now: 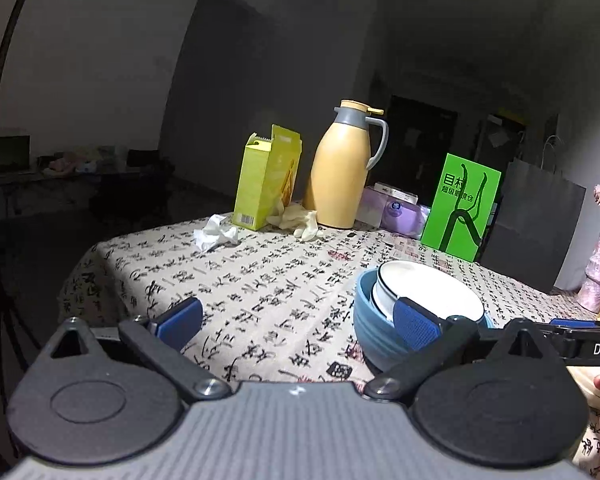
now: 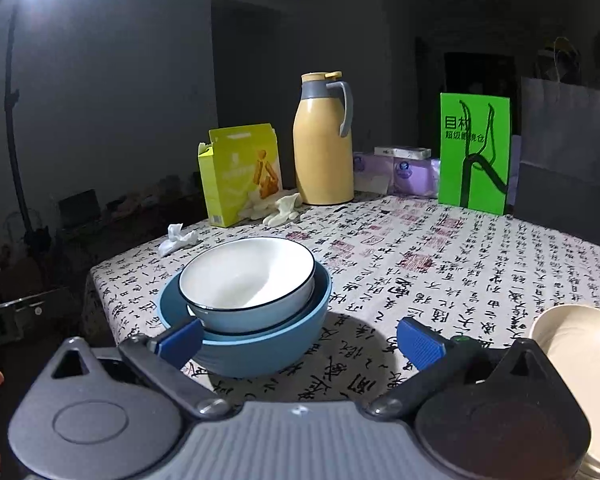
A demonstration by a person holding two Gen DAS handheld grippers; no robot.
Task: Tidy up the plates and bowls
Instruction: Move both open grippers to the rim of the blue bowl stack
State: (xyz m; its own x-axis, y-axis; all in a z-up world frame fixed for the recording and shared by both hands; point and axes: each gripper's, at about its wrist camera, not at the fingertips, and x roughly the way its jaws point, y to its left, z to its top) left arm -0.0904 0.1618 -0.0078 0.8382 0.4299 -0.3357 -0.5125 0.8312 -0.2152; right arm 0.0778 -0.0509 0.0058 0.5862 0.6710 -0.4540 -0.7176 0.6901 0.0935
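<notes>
The worktop (image 2: pixel 460 264) wears a calligraphy cloth. Toward its near left corner sits a blue bowl (image 2: pixel 260 344), with a white bowl (image 2: pixel 244 276) nested inside it, tilted. Behind the blue bowl stand a flask (image 2: pixel 322 140), a yellow box (image 2: pixel 240 172) and a green card (image 2: pixel 474 152). Right of the blue bowl lies a cream plate (image 2: pixel 580 344). The left claw (image 1: pixel 296 320) is spread, its right finger in front of the blue bowl. The right claw (image 2: pixel 300 340) is spread too, empty.
</notes>
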